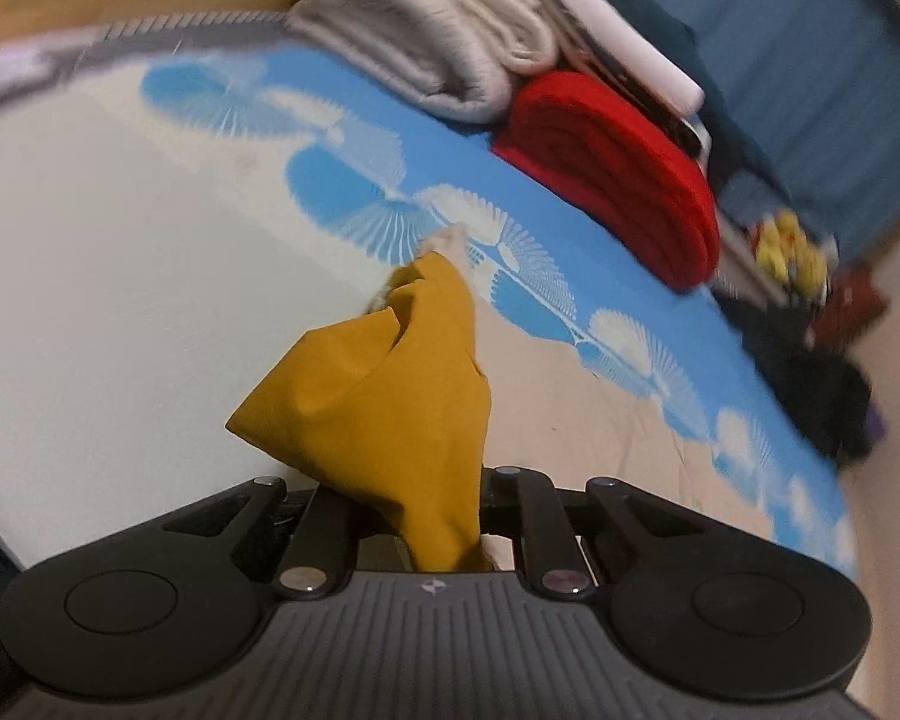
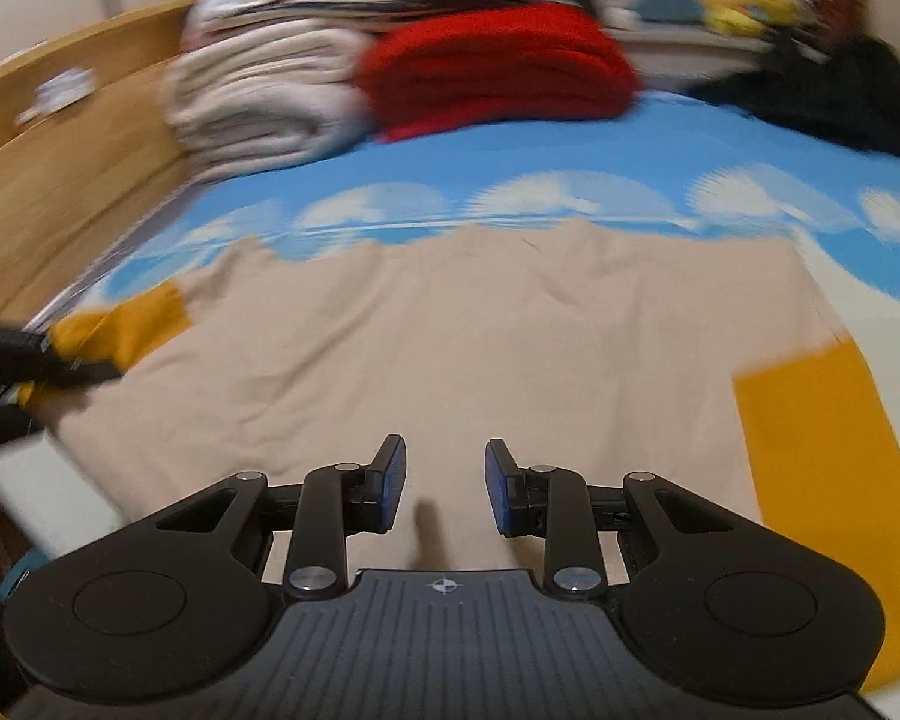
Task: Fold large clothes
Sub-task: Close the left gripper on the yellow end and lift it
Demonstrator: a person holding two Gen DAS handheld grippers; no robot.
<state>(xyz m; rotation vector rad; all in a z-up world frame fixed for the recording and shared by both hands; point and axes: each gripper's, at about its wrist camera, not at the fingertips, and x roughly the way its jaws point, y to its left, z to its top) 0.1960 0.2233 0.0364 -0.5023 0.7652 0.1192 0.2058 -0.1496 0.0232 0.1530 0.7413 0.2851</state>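
Observation:
A large beige garment (image 2: pixel 450 348) with mustard-yellow sleeves lies spread flat on the bed. My left gripper (image 1: pixel 414 498) is shut on the mustard left sleeve (image 1: pixel 390 396) and holds it bunched and lifted off the bed; the fabric hides its fingertips. In the right wrist view the left gripper (image 2: pixel 60 366) shows at the far left, on that sleeve (image 2: pixel 132 324). My right gripper (image 2: pixel 444 480) is open and empty, hovering just above the garment's near edge. The other mustard sleeve (image 2: pixel 822 456) lies flat at the right.
Folded grey-white blankets (image 2: pixel 258 102) and a folded red blanket (image 2: pixel 498 66) are stacked at the back of the bed on a blue and white patterned sheet (image 2: pixel 570 150). Dark clothes (image 2: pixel 822 96) lie at the back right. A wooden bed frame (image 2: pixel 66 168) runs along the left.

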